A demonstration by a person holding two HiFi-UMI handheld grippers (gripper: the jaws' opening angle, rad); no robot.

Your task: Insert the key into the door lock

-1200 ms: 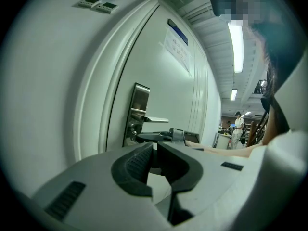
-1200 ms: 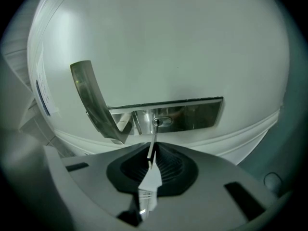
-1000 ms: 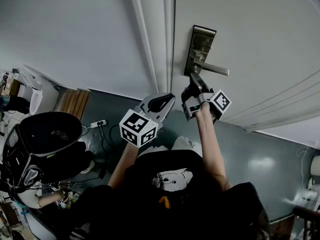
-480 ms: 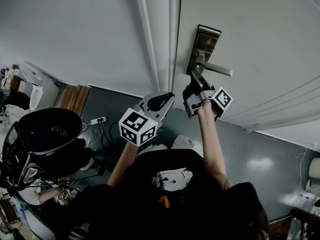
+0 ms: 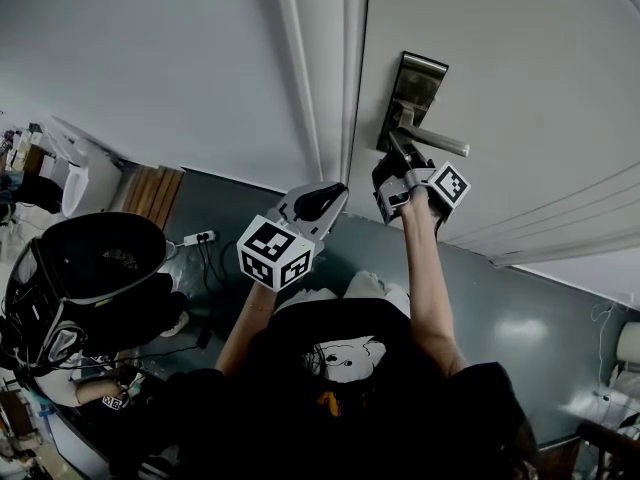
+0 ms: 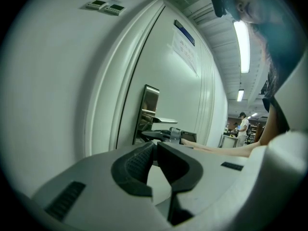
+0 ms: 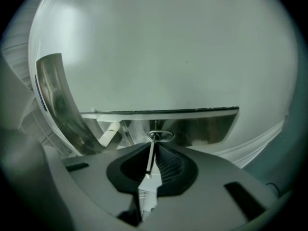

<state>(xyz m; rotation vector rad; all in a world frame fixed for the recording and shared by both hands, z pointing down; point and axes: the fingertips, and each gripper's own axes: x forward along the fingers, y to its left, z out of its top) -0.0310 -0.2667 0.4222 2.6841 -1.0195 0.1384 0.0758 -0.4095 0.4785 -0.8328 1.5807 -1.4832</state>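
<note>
The key (image 7: 150,160) is held tight in the right gripper (image 7: 153,154). Its two jaws are shut on the key, and the thin blade sticks out in front. The tip of the key is right at the little round keyhole (image 7: 161,136), low on the shiny lock plate (image 5: 418,88). I cannot tell how far in it goes.

The handle (image 5: 440,146) sticks out from the lock plate just above the keyhole. The right gripper (image 5: 398,150) sits close under the handle, nearly touching it.

The lock plate is on the white door (image 5: 520,58). Just left of the plate is the door frame (image 5: 320,68), and past that is a plain wall (image 5: 150,58).

The left gripper (image 5: 335,192) is below and left of the lock plate, well away from it, in front of the door frame. Its jaws (image 6: 155,146) are pressed together with nothing in them.

Far below the lock plate is the grey floor (image 5: 530,298). On it, off to the left, are a black chair (image 5: 100,278) and a white power strip (image 5: 197,246).
</note>
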